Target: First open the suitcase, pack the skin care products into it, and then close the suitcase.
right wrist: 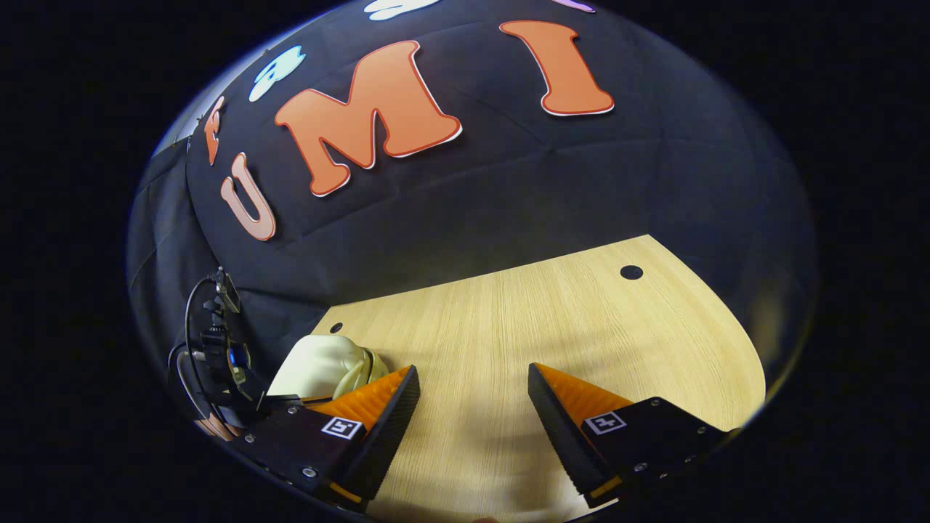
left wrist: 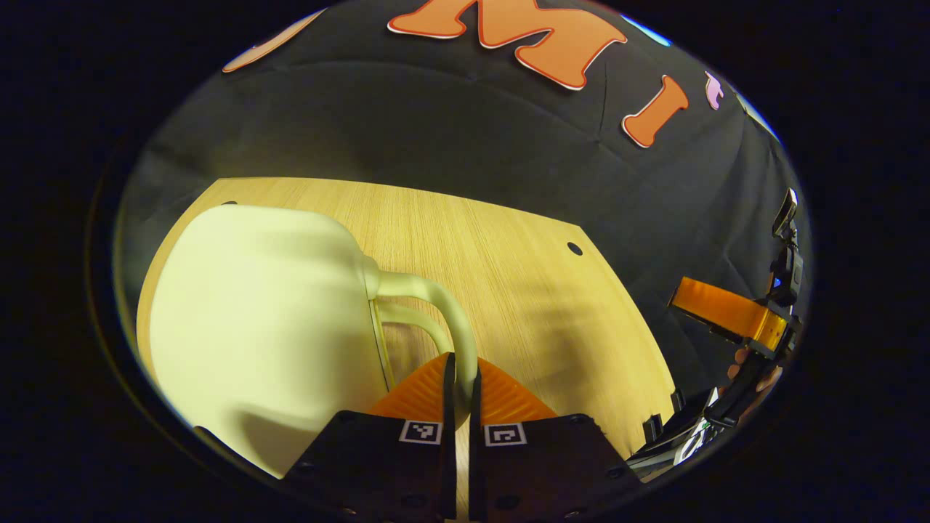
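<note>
And here's the big one: the pale cream-green, hard-shelled plastic suitcase [left wrist: 261, 327], smooth and rounded, lying on the light wood-grain table [left wrist: 508, 261], sitting ahead and to the left of the left gripper [left wrist: 461, 385]. Its looped handle [left wrist: 443, 305] curves out to the right off the shell's edge, straight down into that gripper's reach. The fingers are pinched nearly together on the outer bar of the handle, which runs down between them — a firm hold, by the look of it.

Across the way, the right gripper [right wrist: 472, 396] hangs over bare table, fingers spread wide, holding nothing. From it, the suitcase [right wrist: 327, 367] lies well off to the left, just beyond its left finger.

So the left is plainly the nearer hand. No skin care products in sight; my read is the case is shut.
</note>
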`<state>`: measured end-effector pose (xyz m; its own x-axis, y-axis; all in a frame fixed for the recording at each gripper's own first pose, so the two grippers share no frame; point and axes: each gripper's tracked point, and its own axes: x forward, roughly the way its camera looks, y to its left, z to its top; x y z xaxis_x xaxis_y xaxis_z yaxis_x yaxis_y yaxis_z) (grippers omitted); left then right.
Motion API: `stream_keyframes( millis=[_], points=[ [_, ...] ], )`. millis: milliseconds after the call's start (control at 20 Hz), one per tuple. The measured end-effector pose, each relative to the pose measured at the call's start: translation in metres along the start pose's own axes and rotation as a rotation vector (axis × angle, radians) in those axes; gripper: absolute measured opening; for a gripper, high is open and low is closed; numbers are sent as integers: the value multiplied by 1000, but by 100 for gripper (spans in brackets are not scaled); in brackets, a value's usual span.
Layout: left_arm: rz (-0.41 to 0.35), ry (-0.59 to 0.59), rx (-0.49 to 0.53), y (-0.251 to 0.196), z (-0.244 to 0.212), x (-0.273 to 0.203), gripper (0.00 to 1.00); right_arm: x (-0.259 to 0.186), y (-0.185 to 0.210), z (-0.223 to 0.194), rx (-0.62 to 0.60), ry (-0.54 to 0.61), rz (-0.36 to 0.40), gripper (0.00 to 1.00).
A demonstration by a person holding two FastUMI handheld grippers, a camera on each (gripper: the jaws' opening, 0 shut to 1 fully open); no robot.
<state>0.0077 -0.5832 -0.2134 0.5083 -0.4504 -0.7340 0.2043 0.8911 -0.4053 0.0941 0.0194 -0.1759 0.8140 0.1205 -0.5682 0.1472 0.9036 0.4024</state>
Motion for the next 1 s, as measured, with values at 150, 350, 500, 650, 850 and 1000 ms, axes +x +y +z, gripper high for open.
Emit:
stream_keyframes(
  millis=[150, 350, 500, 650, 850, 1000],
  points=[
    [26, 13, 28, -3, -8, 8, 7, 2, -4, -1, 0, 8, -2, 96],
    [96, 17, 136, -1, -12, 12, 7, 3, -2, -1, 0, 12, 3, 95],
    [123, 50, 209, -8, -19, 12, 24, 2, -1, 2, 1, 3, 3, 95],
    [117, 31, 266, -16, -24, 6, 56, -2, -2, 4, -5, -13, -2, 95],
    [152, -75, 325, -24, 0, -13, 100, -8, 7, 15, -17, -77, 8, 95],
    [179, -256, 356, -44, 44, -48, 100, -21, 21, 44, -97, -218, -9, 95]
  ],
)
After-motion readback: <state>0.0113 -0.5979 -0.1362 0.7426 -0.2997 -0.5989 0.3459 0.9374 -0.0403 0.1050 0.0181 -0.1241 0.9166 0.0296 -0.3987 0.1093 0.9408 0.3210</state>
